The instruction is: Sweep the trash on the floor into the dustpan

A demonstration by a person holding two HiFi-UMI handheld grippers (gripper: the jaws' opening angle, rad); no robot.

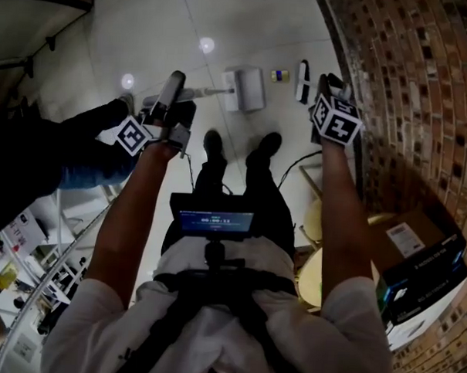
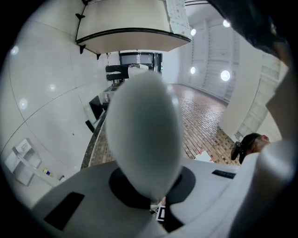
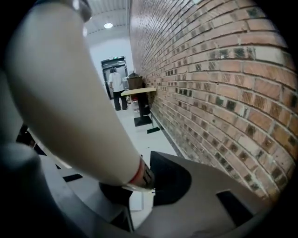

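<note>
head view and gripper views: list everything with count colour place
dustpan: 1, grey, floor ahead of the shoes
dustpan handle: 1, grey, in left gripper
broom handle: 1, cream with red band, in right gripper
broom head: 1, black and white, floor right of dustpan
trash: 1 piece, yellow and blue, between dustpan and broom head
brick wall: 1, brown, right
cardboard box: 1, brown, by brick wall
shoes: 2, black, on floor
left gripper: 1, grey, shut on dustpan handle
right gripper: 1, grey, shut on broom handle

The left gripper (image 2: pixel 150 186) has its fingers (image 2: pixel 88 186) closed on a grey rounded handle (image 2: pixel 144 135), brick surface (image 2: pixel 205 121) behind.
</note>
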